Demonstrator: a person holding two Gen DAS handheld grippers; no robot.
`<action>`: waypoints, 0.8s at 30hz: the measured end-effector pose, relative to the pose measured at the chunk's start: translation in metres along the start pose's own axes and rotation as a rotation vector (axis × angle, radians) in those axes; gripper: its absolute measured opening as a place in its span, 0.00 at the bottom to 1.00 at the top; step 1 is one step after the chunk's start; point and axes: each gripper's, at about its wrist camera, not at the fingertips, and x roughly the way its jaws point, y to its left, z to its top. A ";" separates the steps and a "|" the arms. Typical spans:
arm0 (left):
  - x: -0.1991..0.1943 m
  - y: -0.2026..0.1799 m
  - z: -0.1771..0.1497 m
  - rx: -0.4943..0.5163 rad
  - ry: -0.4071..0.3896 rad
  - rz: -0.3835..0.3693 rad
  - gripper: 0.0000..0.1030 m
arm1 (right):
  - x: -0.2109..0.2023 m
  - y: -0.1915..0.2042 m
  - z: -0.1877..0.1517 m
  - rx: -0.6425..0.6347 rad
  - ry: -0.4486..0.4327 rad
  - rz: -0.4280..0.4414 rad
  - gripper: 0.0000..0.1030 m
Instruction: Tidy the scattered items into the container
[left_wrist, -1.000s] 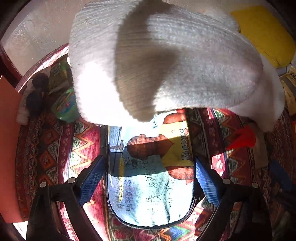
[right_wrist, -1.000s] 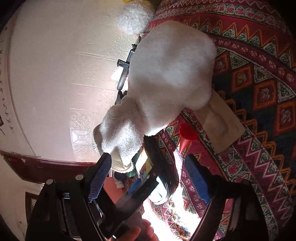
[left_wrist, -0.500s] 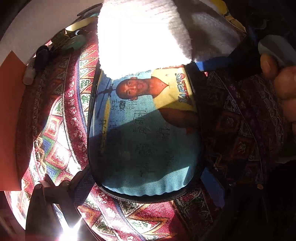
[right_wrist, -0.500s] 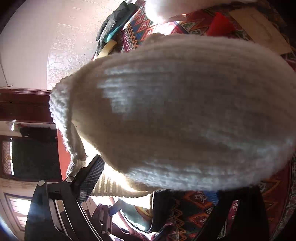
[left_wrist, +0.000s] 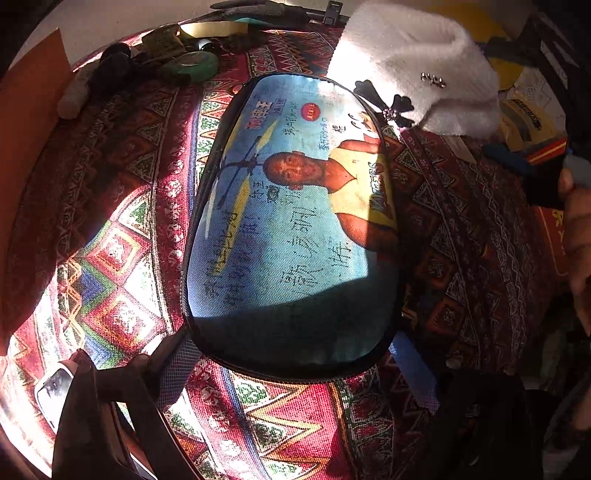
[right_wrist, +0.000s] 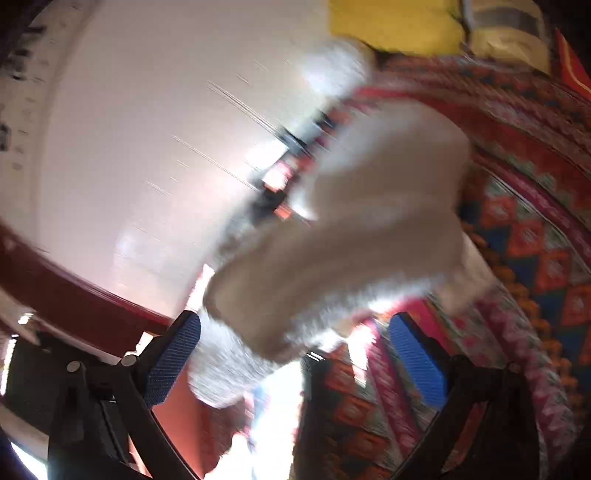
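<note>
Beneath both of your grippers spreads the patterned cloth (left_wrist: 122, 236), red with zigzag and diamond bands. Directly ahead of your left gripper (left_wrist: 295, 373), between its two blue pads and reaching well beyond them, lies the blue printed pouch (left_wrist: 291, 236), closed flat with its black zipper edge all round. The left jaws stand wide, one on each side of the pouch's near end; whether the pads press its edge you cannot tell, and they have just narrowed slightly. Beyond the pouch, up and to the right of that gripper, the white knitted hat (left_wrist: 413, 70) rests on the cloth, touching the pouch's far corner, with a black bow clip (left_wrist: 388, 105) at the join. Far ahead and left sits a cluster of small dark items and a green roll (left_wrist: 192, 66). Your right gripper (right_wrist: 295, 362) is blurred; its jaws have just been opening and stand wide, the hat (right_wrist: 354, 236) just ahead of them, not pinched.
</note>
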 end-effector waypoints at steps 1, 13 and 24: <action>-0.004 0.010 0.001 -0.057 0.009 -0.064 0.84 | 0.012 -0.011 -0.006 0.038 0.104 0.020 0.99; -0.009 0.095 -0.001 -0.425 0.078 -0.481 0.47 | 0.099 0.026 -0.078 0.006 0.535 0.252 0.98; -0.015 0.101 0.007 -0.434 0.010 -0.433 0.48 | 0.081 0.000 -0.063 0.158 0.317 0.326 0.28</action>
